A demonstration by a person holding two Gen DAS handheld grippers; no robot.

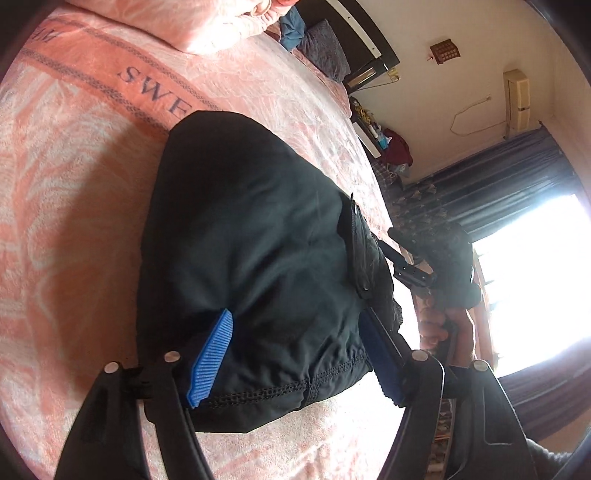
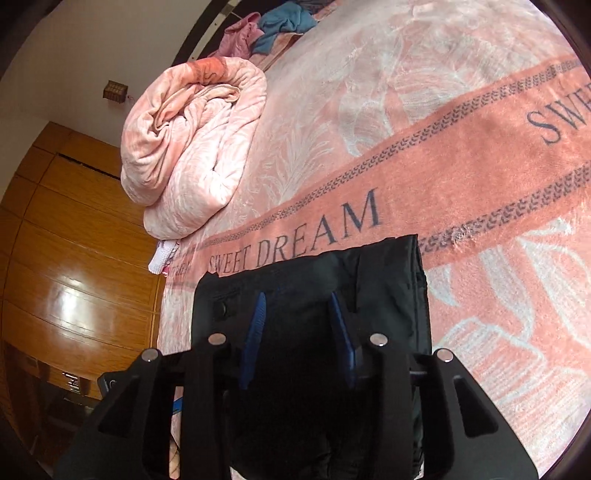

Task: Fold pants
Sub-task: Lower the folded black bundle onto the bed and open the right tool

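Black pants (image 1: 251, 236) lie in a folded bundle on the bed, on a pink blanket (image 1: 74, 206) w/ "SWEET DREAM" lettering; in the right wrist view the same pants (image 2: 314, 273) sit just below that lettering band.

Around: rolled pink quilt (image 2: 192, 147) at the bed's far-left, well apart from the pants; pink and blue clothes (image 2: 273, 26) heaped near the headboard; wooden wardrobe (image 2: 74, 229) beyond the bed edge; in the left wrist view a bright window (image 1: 535, 277) w/ dark curtains (image 1: 498, 177) past the bed's right edge.

Left gripper (image 1: 295, 354): jaws spread wide, blue pads either side of the hem end of the bundle, fabric bulging between them; not pinched. Right gripper (image 2: 299, 332): jaws apart over the dark fabric; can't tell if the pads touch cloth; it also shows at the bundle's right side (image 1: 413, 273).

Blanket lies bare left of and beyond the pants; bed edge is close on the pants' near-left side in the right wrist view.
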